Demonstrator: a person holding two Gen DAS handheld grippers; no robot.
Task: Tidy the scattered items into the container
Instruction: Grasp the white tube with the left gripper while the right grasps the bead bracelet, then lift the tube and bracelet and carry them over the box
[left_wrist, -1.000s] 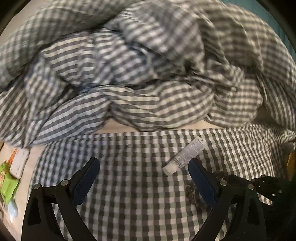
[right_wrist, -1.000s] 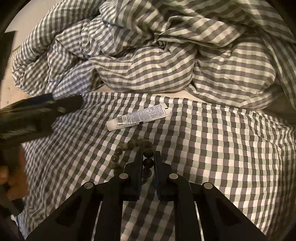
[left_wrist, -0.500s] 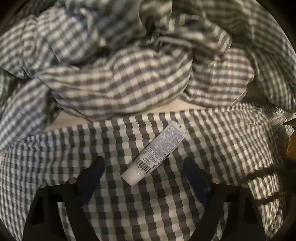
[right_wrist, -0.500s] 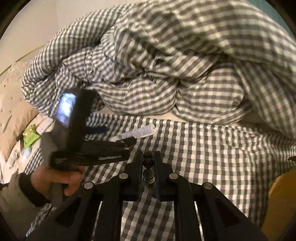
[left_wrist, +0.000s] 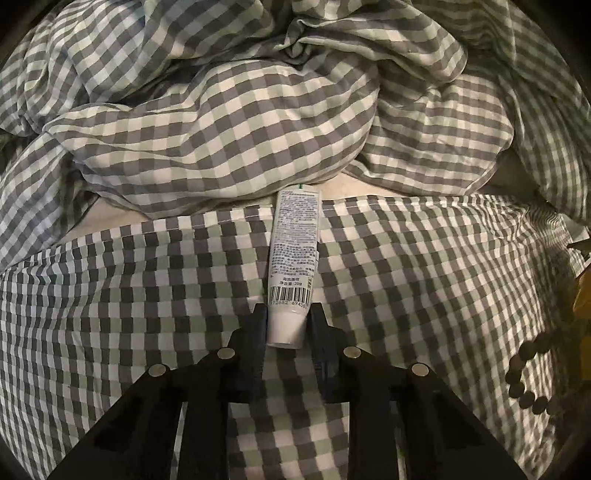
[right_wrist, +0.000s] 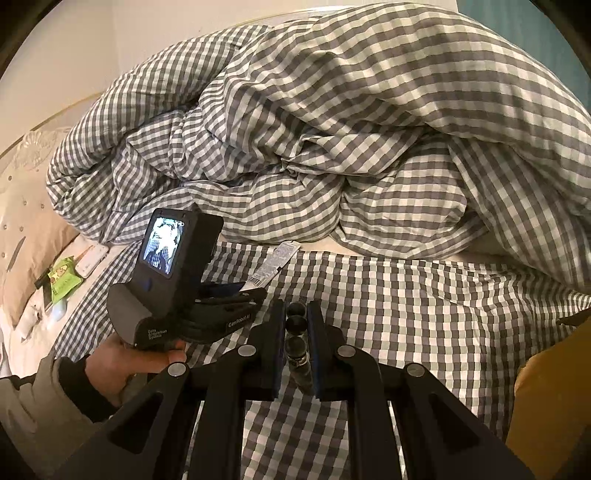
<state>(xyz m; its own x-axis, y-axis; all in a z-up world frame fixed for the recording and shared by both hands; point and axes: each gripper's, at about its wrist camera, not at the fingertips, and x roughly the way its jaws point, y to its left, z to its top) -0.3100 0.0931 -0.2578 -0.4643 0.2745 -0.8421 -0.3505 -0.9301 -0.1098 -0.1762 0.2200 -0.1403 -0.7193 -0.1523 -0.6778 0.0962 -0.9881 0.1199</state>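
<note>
White cream tube (left_wrist: 293, 258) lies on the gingham sheet (left_wrist: 147, 295), long axis straight away from the left gripper (left_wrist: 286, 325), cap end between the closing jaws, crimp toward the duvet (left_wrist: 221, 129). Barcode legible, other print too small. Right gripper (right_wrist: 296, 332) clamps the dark bead bracelet (right_wrist: 296, 325). "GenRobot AI" readable on left handle.
</note>
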